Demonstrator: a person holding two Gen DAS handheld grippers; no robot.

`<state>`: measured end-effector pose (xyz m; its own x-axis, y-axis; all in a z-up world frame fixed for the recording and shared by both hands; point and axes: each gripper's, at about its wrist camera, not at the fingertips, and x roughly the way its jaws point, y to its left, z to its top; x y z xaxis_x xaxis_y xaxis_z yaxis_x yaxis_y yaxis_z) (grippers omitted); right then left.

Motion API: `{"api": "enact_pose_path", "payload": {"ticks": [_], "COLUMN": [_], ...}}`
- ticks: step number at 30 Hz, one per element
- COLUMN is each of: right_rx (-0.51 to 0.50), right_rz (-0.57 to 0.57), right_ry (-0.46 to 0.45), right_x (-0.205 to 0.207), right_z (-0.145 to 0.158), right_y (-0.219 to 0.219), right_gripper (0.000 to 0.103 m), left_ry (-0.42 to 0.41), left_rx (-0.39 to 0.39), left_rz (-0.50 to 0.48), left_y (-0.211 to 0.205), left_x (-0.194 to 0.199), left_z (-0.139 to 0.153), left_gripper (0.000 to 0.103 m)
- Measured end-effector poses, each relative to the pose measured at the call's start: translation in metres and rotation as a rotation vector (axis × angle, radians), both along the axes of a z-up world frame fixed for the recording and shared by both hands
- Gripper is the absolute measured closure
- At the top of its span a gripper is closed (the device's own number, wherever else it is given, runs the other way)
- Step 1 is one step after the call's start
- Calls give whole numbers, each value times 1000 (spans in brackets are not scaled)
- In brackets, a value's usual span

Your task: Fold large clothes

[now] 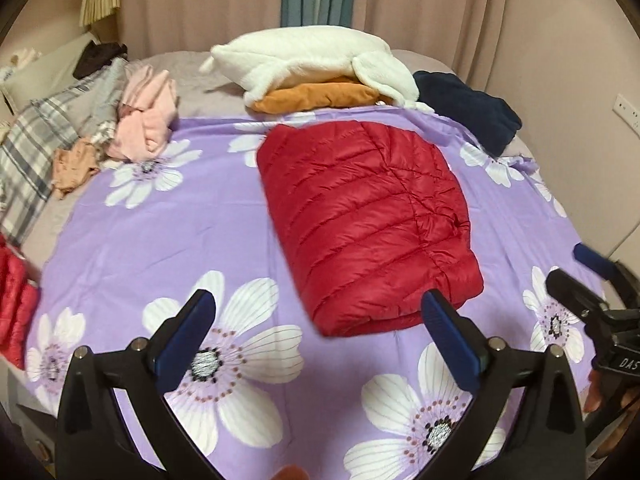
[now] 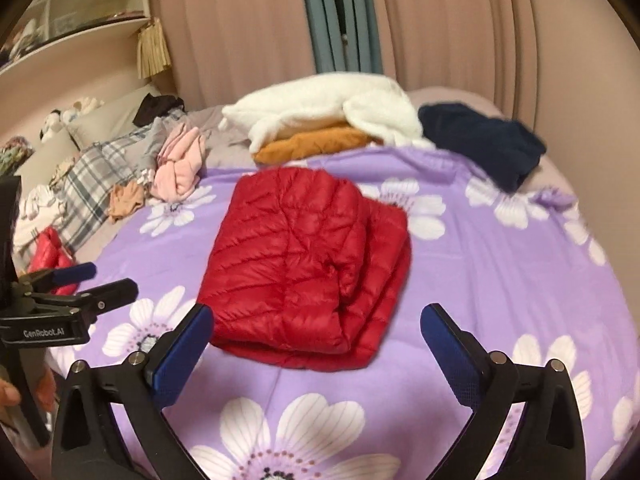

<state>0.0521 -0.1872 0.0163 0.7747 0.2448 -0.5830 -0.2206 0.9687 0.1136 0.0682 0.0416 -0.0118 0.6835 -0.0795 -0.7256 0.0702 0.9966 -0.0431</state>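
A red quilted down jacket point(image 1: 368, 220) lies folded into a thick rectangle on the purple flowered sheet point(image 1: 180, 224); it also shows in the right wrist view point(image 2: 308, 264). My left gripper point(image 1: 316, 304) is open and empty, just short of the jacket's near edge. My right gripper point(image 2: 316, 316) is open and empty, at the jacket's near edge without touching it. Each gripper shows in the other's view: the right one point(image 1: 576, 268) at the right edge, the left one point(image 2: 108, 280) at the left edge, both open.
Folded white fleece point(image 1: 312, 60) on an orange garment point(image 1: 316, 98) and a navy garment point(image 1: 468, 110) lie at the far side of the bed. Pink point(image 1: 144, 124), plaid point(image 1: 36, 148) and tan clothes are piled at the left. Another red garment point(image 1: 14, 300) lies at the left edge. Curtains hang behind.
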Motion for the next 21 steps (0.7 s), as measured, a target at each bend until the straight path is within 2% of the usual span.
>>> {"api": "enact_pose_path", "payload": {"ticks": [4, 8, 12, 21], "right_rx": [-32, -18, -11, -17], "right_rz": [-5, -2, 2, 1], "right_ry": [-17, -44, -55, -50], "right_x": [-9, -19, -29, -38], "right_z": [11, 27, 41, 43], "right_y": [4, 6, 10, 18], "right_gripper": [1, 1, 1, 1], "left_ry": [5, 3, -31, -61], "left_rx": [18, 45, 57, 63], "left_rz": [15, 36, 41, 53], "left_y": [0, 0, -1, -5], "left_x": [-10, -20, -34, -50], "left_z": [9, 19, 32, 49], "left_gripper": [0, 0, 0, 0]}}
